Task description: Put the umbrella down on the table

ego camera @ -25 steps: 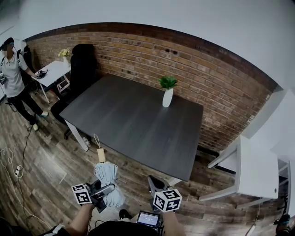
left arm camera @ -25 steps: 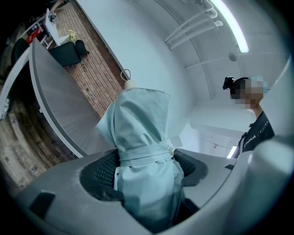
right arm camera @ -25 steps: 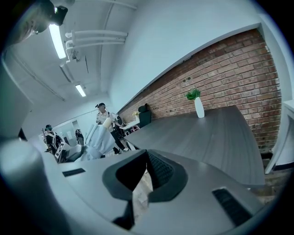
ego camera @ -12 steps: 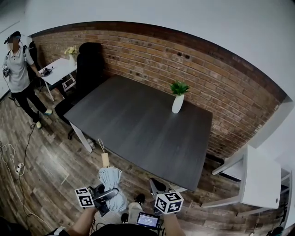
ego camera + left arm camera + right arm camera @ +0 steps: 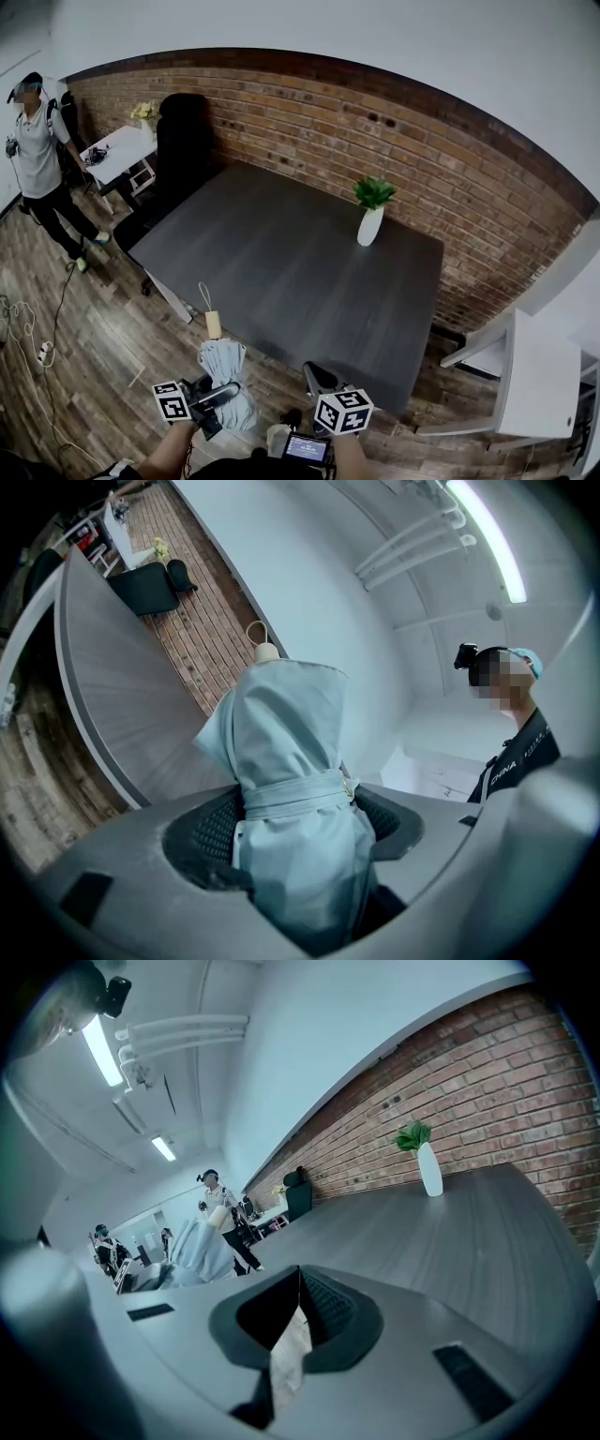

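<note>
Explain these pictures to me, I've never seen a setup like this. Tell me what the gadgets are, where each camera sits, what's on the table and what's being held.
There is no robot here: a person carries a hand-held gripper in each hand. The wide picture comes from a camera on that person's head, looking down. The other two come from cameras riding on the grippers, each looking along its own two jaws. The left gripper is clamped on a folded pale blue umbrella, tied with its strap, its wooden handle toward the table. The right gripper holds nothing; its jaws are together. The dark table ahead carries only a white vase with a green plant. The umbrella is not yet on it. Another person stands at far left.
</note>
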